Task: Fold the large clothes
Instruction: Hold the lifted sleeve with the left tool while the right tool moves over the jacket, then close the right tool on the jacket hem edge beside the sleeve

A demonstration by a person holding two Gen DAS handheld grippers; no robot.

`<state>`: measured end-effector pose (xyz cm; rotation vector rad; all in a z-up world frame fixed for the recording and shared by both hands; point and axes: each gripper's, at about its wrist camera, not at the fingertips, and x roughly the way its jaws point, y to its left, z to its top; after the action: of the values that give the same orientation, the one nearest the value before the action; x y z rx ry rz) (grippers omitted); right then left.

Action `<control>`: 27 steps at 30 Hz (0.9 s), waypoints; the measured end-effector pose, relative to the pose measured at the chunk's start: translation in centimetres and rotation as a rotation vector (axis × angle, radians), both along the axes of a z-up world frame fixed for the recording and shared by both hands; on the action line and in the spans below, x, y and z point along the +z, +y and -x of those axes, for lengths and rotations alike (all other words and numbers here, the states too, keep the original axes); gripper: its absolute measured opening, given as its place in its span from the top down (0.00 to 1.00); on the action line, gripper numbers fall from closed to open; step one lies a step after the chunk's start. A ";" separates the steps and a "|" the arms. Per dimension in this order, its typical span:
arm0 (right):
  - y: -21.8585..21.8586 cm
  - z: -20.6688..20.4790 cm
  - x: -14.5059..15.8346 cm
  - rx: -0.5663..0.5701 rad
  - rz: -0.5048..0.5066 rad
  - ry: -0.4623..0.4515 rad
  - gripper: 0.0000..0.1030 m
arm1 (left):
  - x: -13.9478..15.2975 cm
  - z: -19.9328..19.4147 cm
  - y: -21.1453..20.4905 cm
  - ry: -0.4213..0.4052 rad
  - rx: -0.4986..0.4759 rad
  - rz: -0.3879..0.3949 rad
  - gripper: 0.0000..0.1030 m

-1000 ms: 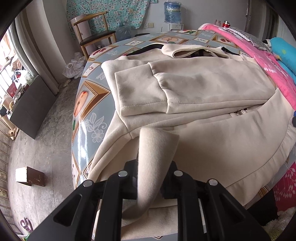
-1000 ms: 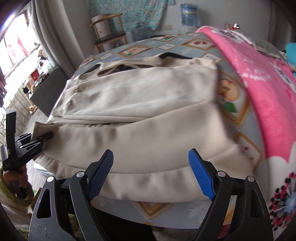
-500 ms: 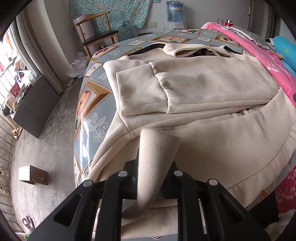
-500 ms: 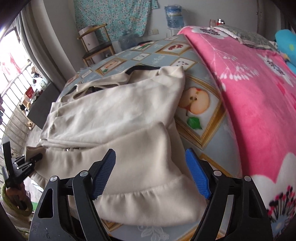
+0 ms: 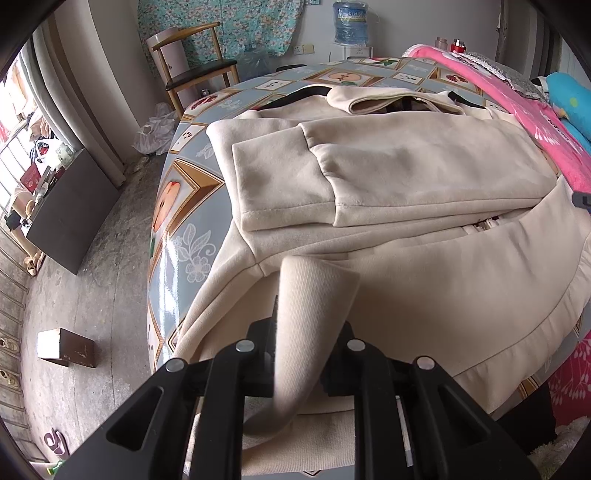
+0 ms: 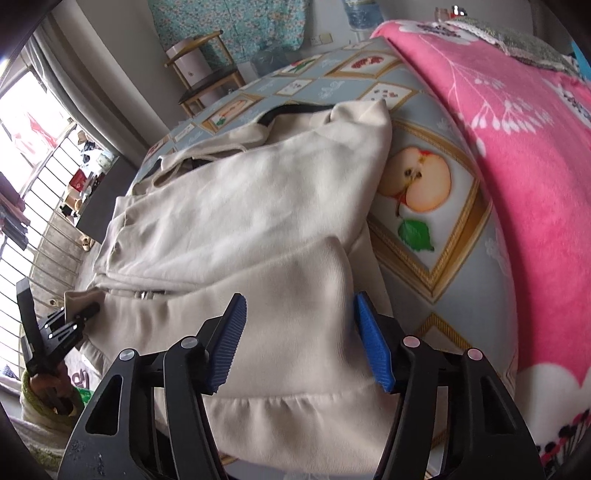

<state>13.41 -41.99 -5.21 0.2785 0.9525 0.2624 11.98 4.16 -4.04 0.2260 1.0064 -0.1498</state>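
A large cream hooded jacket (image 5: 406,192) lies spread on the bed, sleeves folded across its body; it also shows in the right wrist view (image 6: 251,221). My left gripper (image 5: 306,354) is shut on the jacket's ribbed hem corner (image 5: 314,295) at the near left. It shows from the side in the right wrist view (image 6: 79,314), still pinching cloth. My right gripper (image 6: 299,343) is open, its blue pads (image 6: 371,347) straddling the jacket's near right bottom edge just above the hem (image 6: 295,406).
The bed has a fruit-print sheet (image 6: 421,184) and a pink blanket (image 6: 517,155) along the right side. A wooden chair (image 5: 192,66) and a water bottle (image 5: 349,18) stand at the far wall. A small box (image 5: 66,347) lies on the floor.
My right gripper has swung right along the hem and come down over the jacket's near right corner. My left gripper has kept its hold and barely moved.
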 end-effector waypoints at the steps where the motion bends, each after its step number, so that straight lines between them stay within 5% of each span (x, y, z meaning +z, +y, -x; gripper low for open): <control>1: -0.1 0.2 -0.2 0.006 0.000 0.009 0.45 | 0.0 0.0 0.0 0.000 0.000 0.000 0.85; 12: -0.9 -1.9 -1.4 0.027 -0.117 0.080 0.50 | -0.1 -0.1 0.2 0.003 -0.005 0.022 0.85; 20: 0.8 -0.3 0.0 0.039 0.051 0.058 0.84 | -0.1 0.0 0.4 0.003 -0.013 0.030 0.85; 27: 4.3 0.4 0.1 0.045 0.332 -0.004 0.89 | -0.1 -0.1 0.4 0.007 -0.006 0.031 0.85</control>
<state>12.99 -37.70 -5.14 -0.0486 0.9827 0.1423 12.09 4.58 -4.12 0.1998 1.0097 -0.1715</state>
